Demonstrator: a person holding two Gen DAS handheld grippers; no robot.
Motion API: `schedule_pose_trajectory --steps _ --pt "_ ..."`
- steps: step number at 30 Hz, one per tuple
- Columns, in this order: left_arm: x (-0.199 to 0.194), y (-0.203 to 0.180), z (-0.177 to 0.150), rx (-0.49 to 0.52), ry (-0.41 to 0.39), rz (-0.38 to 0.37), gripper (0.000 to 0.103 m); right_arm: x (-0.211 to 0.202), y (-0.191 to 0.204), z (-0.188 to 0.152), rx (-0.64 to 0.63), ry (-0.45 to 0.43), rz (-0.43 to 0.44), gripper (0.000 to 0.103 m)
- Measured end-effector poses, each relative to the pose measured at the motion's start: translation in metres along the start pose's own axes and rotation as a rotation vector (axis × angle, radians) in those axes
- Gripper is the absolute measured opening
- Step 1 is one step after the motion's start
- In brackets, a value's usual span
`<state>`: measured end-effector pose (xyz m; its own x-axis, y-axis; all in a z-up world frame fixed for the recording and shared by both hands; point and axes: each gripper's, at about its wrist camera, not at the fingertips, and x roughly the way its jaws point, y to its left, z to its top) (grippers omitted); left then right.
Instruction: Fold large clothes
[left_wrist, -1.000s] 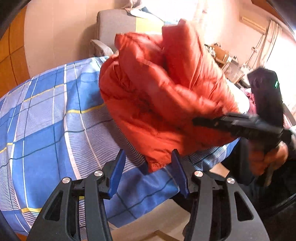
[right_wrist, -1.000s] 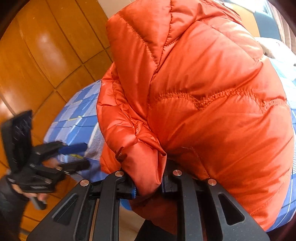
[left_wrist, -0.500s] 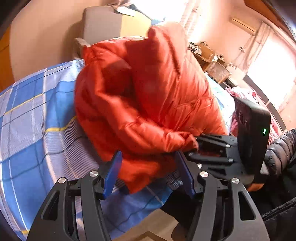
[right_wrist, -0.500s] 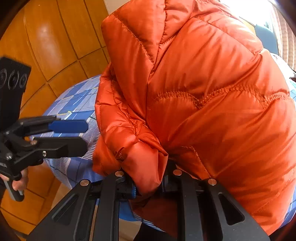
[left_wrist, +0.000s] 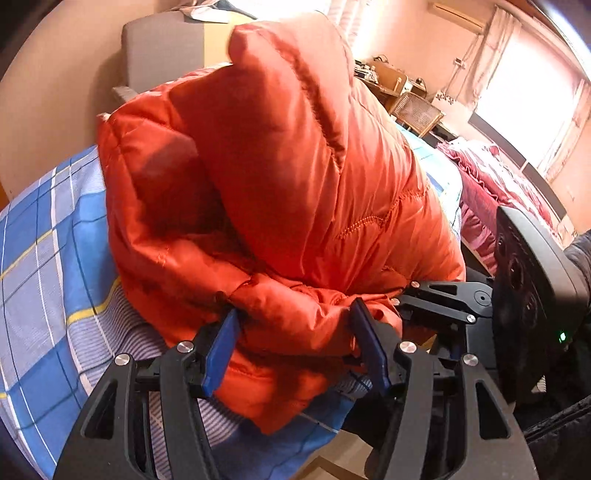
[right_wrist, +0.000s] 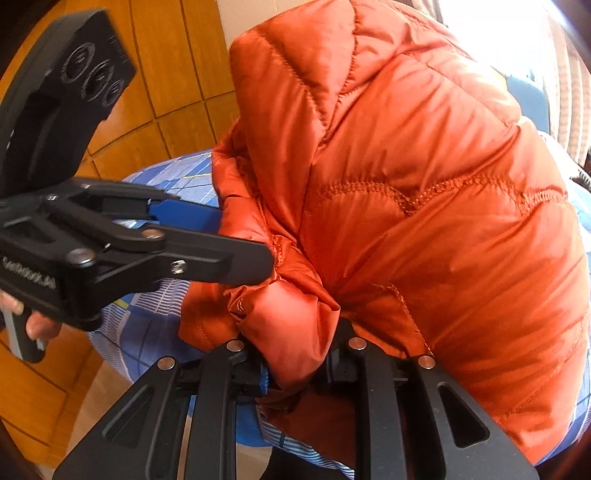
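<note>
My right gripper (right_wrist: 295, 369) clamped on the orange jacket (right_wrist: 424, 221), left gripper (left_wrist: 295, 339) spread wide around its bunched sleeve, seemingly touching, checked bedsheet (left_wrist: 48, 258) plain only from left.

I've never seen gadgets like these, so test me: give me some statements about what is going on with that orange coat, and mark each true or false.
1. The right gripper is clamped on a fold of the orange puffer jacket. True.
2. The left gripper is shut tight on the jacket. False: its blue fingers stand apart, with jacket fabric between them.
3. The jacket rests on a blue checked bedsheet. True.
4. The jacket lies flat and neatly folded. False: it is bunched in a tall heap.
</note>
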<state>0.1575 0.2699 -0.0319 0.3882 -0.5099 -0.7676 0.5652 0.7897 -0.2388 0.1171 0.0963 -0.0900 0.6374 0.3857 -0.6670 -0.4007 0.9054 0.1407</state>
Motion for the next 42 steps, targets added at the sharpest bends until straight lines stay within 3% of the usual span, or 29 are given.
schedule_pose_trajectory --steps 12,17,22,28,35,42 --pt "0.009 -0.015 0.022 0.079 0.055 0.038 0.066 -0.005 0.028 -0.019 -0.092 -0.019 -0.023 0.021" --pt "0.021 -0.03 0.033 0.155 0.092 0.1 0.064 -0.01 0.034 -0.022 -0.099 -0.015 -0.012 0.021" --pt "0.031 -0.032 0.04 0.179 0.114 0.129 0.056 -0.018 0.04 -0.024 -0.104 0.002 0.013 0.03" --pt "0.039 -0.03 0.037 0.207 0.123 0.144 0.053 -0.029 0.046 -0.021 -0.091 0.052 0.063 0.032" --pt "0.039 -0.017 0.024 0.169 0.096 0.123 0.053 -0.045 0.039 -0.012 -0.052 0.139 0.105 0.032" --pt "0.039 -0.018 0.016 0.197 0.095 0.134 0.053 -0.064 0.021 -0.006 -0.026 0.097 0.053 0.032"
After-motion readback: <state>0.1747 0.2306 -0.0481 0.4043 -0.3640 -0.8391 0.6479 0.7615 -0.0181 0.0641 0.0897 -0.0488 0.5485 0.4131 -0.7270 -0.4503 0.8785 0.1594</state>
